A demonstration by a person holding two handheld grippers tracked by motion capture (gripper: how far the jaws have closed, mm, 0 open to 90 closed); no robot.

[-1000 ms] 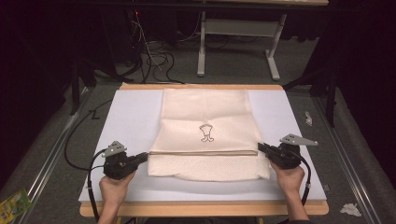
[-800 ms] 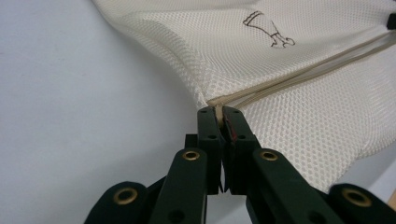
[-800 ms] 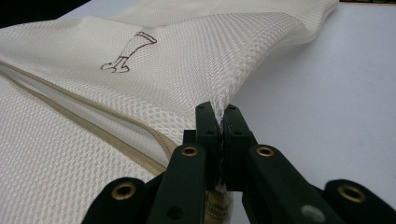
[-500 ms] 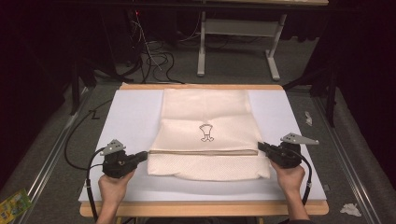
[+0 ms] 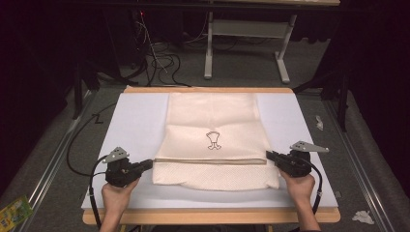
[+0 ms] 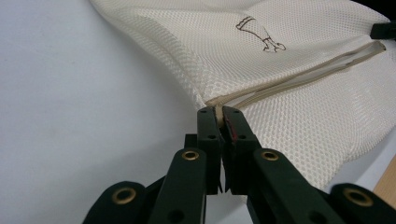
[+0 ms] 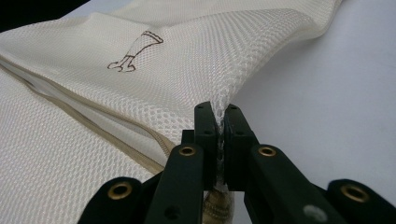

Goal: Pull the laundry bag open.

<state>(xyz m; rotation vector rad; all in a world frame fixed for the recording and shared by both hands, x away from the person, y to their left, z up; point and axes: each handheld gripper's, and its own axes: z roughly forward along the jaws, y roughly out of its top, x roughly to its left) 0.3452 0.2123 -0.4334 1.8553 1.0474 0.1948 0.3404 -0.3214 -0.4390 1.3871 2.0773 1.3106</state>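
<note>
A cream mesh bag [image 5: 212, 125] with a small dark printed figure [image 5: 213, 140] lies flat on the white mat [image 5: 135, 125]. A beige zipper band [image 5: 210, 161] runs across it near the front. My left gripper [image 5: 149, 164] is shut on the bag's left edge at the zipper's end; in the left gripper view the jaws [image 6: 219, 114] pinch the beige band [image 6: 299, 77]. My right gripper [image 5: 269, 155] is shut on the bag's right edge, and in the right gripper view the mesh [image 7: 140, 93] is pinched between its jaws [image 7: 219, 114]. A hand holds each gripper from the front.
The mat lies on a wooden board [image 5: 208, 216] whose front edge shows near the hands. Cables [image 5: 72, 150] trail off the left side. A metal table frame [image 5: 241, 43] stands on the floor beyond. Scraps of paper [image 5: 362, 216] and a green packet [image 5: 14, 211] lie on the floor.
</note>
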